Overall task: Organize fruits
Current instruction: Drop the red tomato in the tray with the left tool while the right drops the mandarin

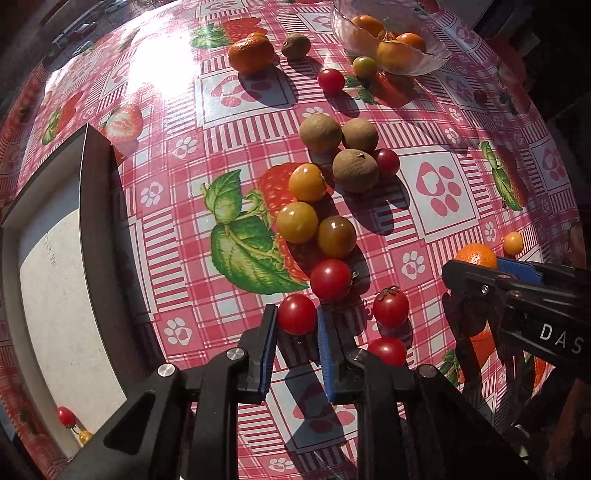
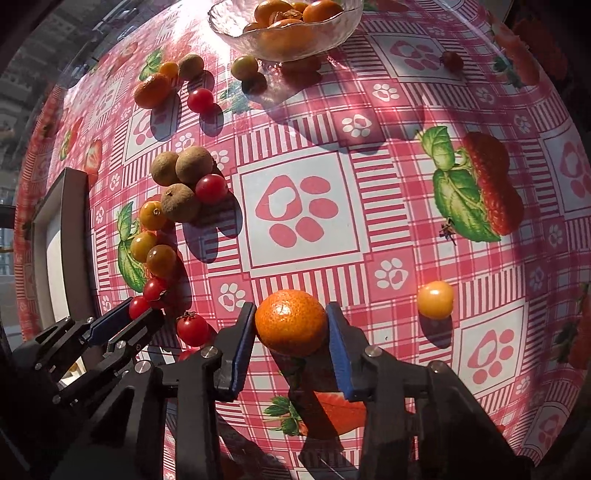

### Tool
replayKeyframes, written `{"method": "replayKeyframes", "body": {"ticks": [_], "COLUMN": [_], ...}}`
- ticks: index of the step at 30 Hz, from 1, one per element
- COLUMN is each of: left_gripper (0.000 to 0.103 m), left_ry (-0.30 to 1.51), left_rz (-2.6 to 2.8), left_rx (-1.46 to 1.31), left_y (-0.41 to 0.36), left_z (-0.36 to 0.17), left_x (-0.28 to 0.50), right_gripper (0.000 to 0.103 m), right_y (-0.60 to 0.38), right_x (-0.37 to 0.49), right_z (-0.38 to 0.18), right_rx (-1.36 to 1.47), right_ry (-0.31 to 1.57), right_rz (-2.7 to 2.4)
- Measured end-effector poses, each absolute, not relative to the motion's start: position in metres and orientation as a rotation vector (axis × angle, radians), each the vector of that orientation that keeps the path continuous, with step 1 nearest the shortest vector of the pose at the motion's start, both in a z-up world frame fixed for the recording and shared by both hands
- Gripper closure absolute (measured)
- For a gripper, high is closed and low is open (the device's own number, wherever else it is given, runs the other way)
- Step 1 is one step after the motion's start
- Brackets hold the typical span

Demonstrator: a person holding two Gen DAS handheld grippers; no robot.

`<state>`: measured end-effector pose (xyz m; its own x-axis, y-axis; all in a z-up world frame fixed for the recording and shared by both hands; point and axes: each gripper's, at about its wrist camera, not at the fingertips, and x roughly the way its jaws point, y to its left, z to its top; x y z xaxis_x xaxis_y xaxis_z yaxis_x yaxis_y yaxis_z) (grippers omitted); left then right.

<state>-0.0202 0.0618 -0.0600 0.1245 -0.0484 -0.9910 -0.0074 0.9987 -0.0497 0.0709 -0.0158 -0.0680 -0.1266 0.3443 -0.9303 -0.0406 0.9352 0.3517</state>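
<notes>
While the small round orange mandarin (image 2: 291, 322) with dimpled, sunlit skin sits on the table, the right gripper (image 2: 291, 334) has its two blue-padded fingers on both sides of it, pads touching or almost touching the peel; jaws approx. half open. Fruit is nearly a ball, so no clear long axis; a pale navel spot faces up twd. the camera. In the left wrist view the left gripper (image 1: 296, 325) stands the same way around a small glossy red cherry tomato (image 1: 296, 314), narrow gap, pads at its sides; I cannot tell if it is really squeezed.

Just beside are more red cherry tomatoes (image 1: 330, 279), then yellow-green ones (image 1: 297, 222), then three brown rough round fruits (image 1: 355, 170) in a tight cluster. One yellow round berry (image 2: 435, 299) lies alone, right of the mandarin.

At the far edge a clear ribbed glass bowl (image 2: 332, 35) holds several orange fruits (image 2: 320, 10). On the left, a dark-framed flat tray w/ pale bottom (image 1: 66, 295) holds one red and one yellow small fruit at its near corner. All lies on a red-checked oilcloth w/ strawberry and paw prints (image 2: 406, 166).
</notes>
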Motion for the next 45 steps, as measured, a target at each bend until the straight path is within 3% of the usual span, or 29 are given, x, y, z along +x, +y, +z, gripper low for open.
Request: {"method": "replayKeyframes", "body": {"ticks": [22,45], "left_gripper": [0.080,0.080], "left_ry": [1.368,1.318], "left_rz": [-0.003,0.244], "left_rx": [-0.124,-0.228], "left_y": [0.122,0.264], "left_z": [-0.015,-0.011], "left_x": [-0.065,-0.117], "right_gripper": [0.062,0.062], "right_y": [-0.011,0.148], "right_x": [0.031,0.024], "right_z": [-0.037,0.012], "right_rx": [0.267,0.139], "right_ry": [1.641,1.593], "right_rz": [0.410,0.679]}}
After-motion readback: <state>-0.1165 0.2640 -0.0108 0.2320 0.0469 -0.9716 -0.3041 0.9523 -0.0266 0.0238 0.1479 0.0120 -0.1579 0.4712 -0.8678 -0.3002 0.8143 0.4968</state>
